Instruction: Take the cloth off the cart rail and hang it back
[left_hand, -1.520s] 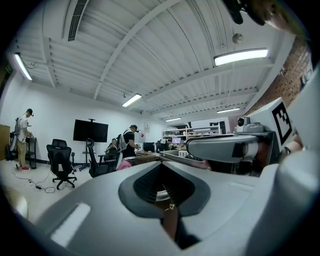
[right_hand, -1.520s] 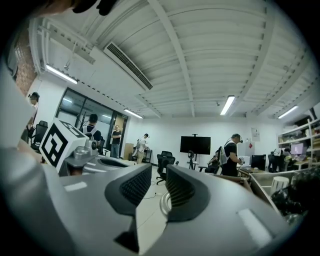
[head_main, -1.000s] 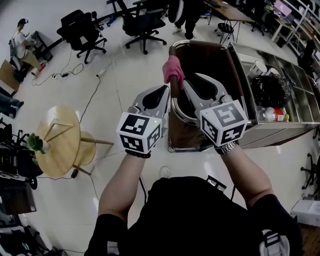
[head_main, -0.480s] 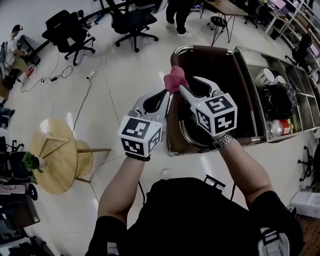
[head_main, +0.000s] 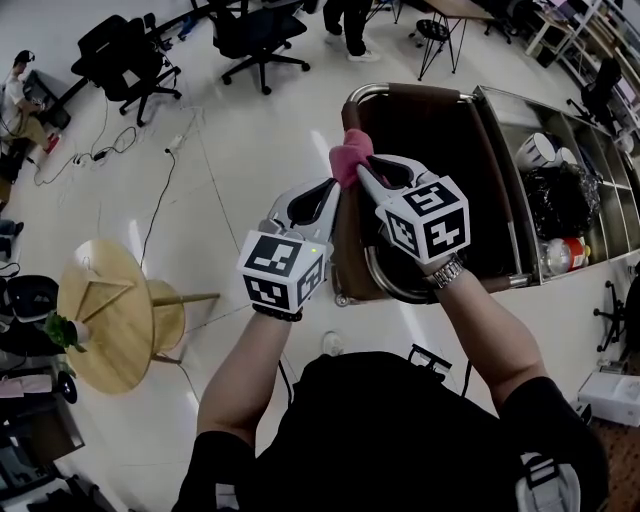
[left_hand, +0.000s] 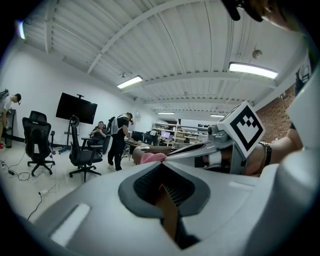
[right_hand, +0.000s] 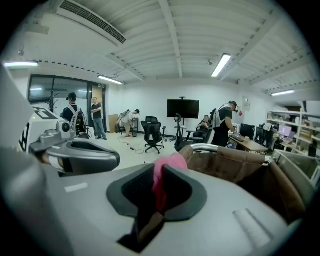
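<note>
Right gripper (head_main: 362, 172): jaws just closed, now clamped on cloth (head_main: 350, 160).
Left gripper (head_main: 328, 195): jaws together, empty, beside rail (head_main: 400, 90).
Cloth: still draped on rail.
Meaning: grip made; lift-off likely next.

No word, number or brand name can be read anywhere. The marker cube (head_main: 281, 268) of the left gripper (head_main: 331, 188) and the cube (head_main: 428, 218) of the right gripper (head_main: 361, 170) carry only black-and-white square code patterns, and the red label on a bottle (head_main: 566, 252) in the cart (head_main: 415, 92) is too small to read
</note>
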